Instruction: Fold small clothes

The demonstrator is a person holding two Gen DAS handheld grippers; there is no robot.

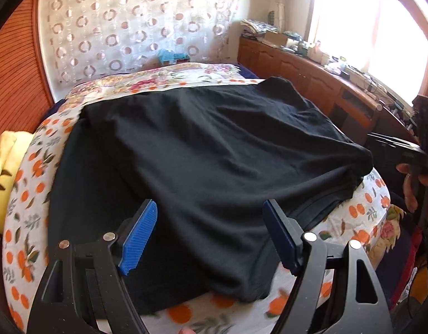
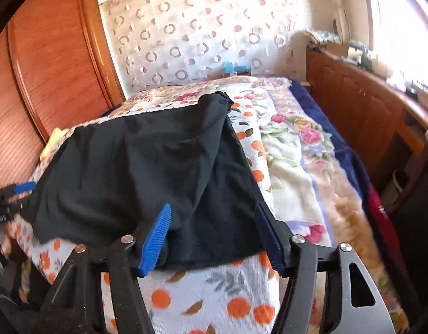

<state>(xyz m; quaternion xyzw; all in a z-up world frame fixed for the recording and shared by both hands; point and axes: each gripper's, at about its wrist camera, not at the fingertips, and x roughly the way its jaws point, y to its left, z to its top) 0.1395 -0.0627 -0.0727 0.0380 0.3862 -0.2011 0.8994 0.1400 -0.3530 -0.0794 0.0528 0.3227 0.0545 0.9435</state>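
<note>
A black garment [image 1: 202, 150] lies spread and partly folded on the orange-print bedsheet [image 1: 27, 194]. It also shows in the right wrist view [image 2: 147, 167]. My left gripper [image 1: 211, 233] is open, its blue pads over the garment's near edge, holding nothing. My right gripper [image 2: 214, 233] is open over the garment's near right corner, holding nothing. The right gripper also shows at the right edge of the left wrist view [image 1: 408, 153], and the left gripper at the left edge of the right wrist view [image 2: 16, 192].
A floral blanket [image 2: 297, 150] covers the bed's right and far side. A yellow pillow [image 1: 5, 167] lies at the left. A wooden cabinet [image 1: 311, 75] with clutter runs along the right under a bright window. A wooden wardrobe [image 2: 46, 64] stands at the left.
</note>
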